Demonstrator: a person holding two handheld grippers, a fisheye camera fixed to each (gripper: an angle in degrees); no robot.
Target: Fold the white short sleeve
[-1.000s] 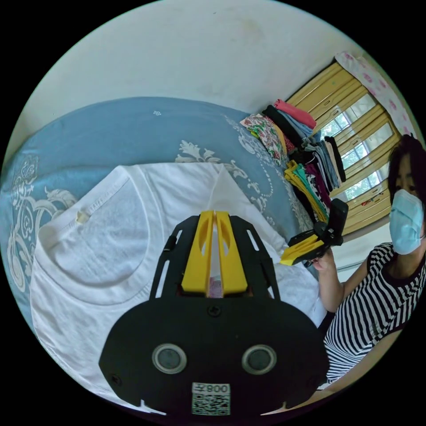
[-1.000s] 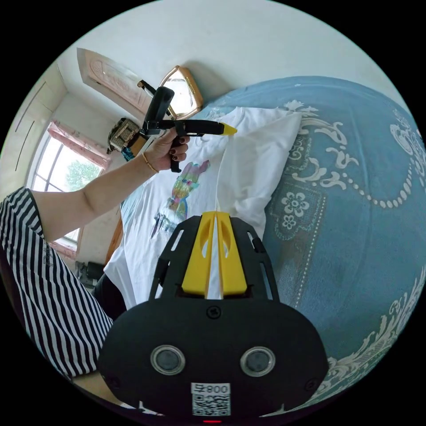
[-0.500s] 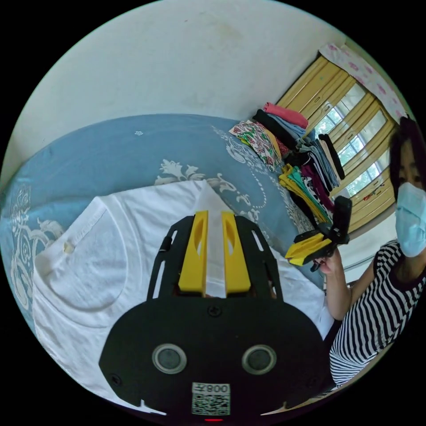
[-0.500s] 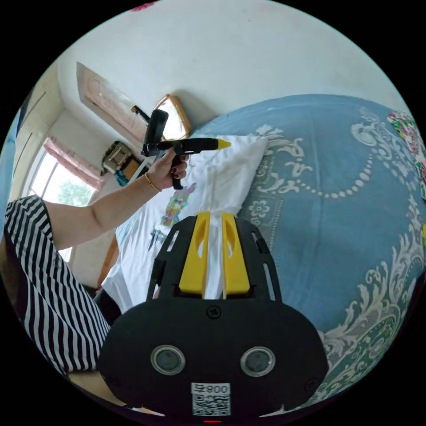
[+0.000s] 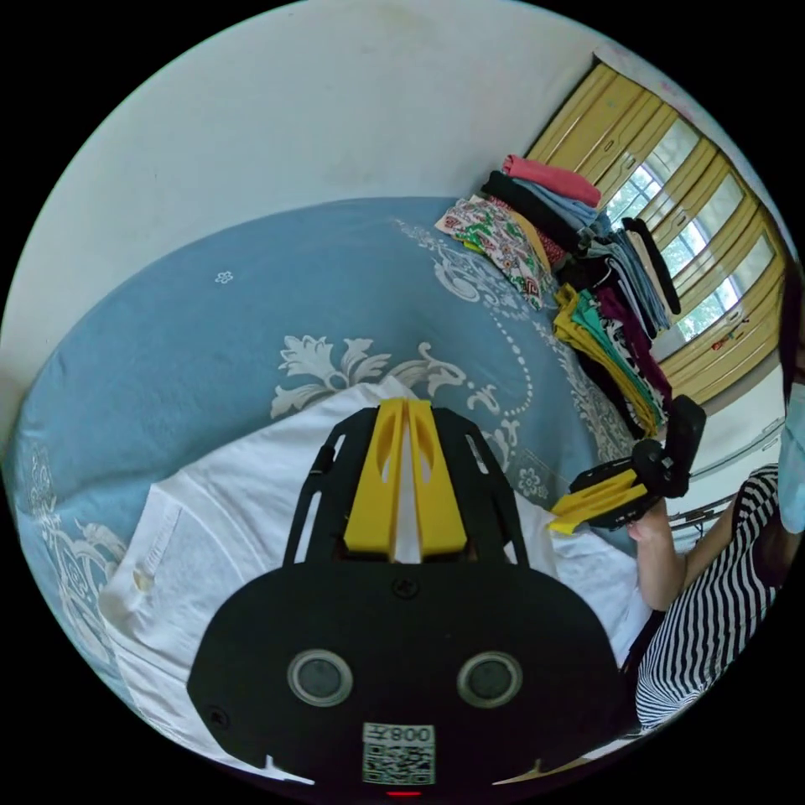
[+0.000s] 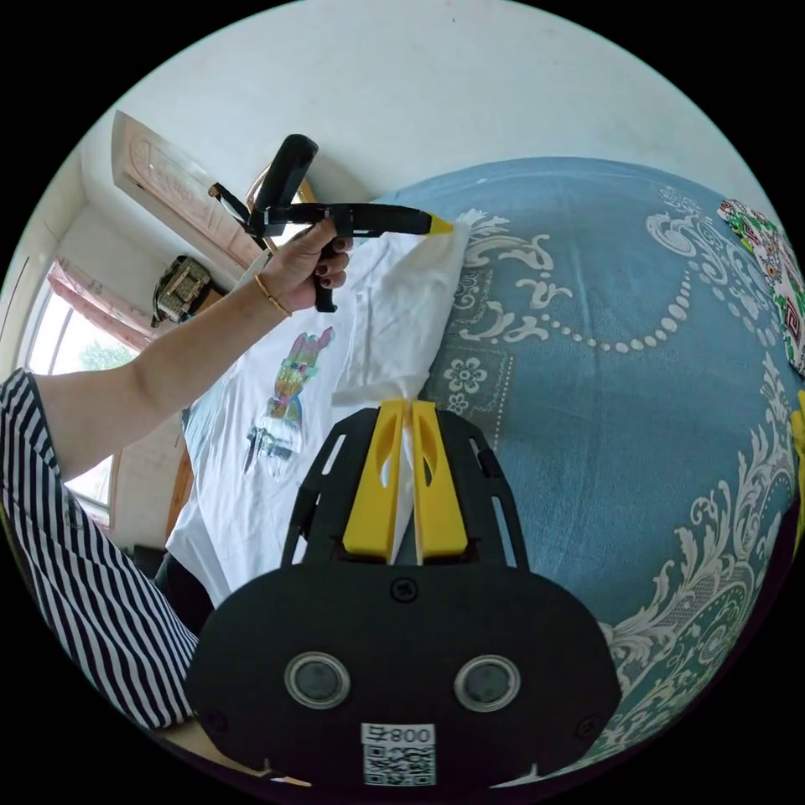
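T-shirt (image 6: 277,436) cloth runs up between the yellow jaws of the right gripper (image 6: 401,490), which are pressed together on a bunched white edge near the hem side. From there one long edge stretches taut to the left gripper (image 6: 443,225), whose jaws are likewise clamped on white cloth; in the left gripper view that same tool (image 5: 401,482) bites an edge beside the collar (image 5: 159,545). The rest of the shirt lies on the blue bedspread (image 6: 637,402), printed front up, draping off the bed's near edge toward the person in the striped top (image 6: 92,570).

I judge it light, limp and not slippery: it sags wherever it is unsupported, so it wants holding at two spread points along one edge, as now, kept in tension. Its long axis runs collar to hem, from the left gripper back toward the right gripper, with the collar pointing away from the person.

Farther off, stacks of folded clothes (image 5: 579,277) sit at the bed's far corner by the window.
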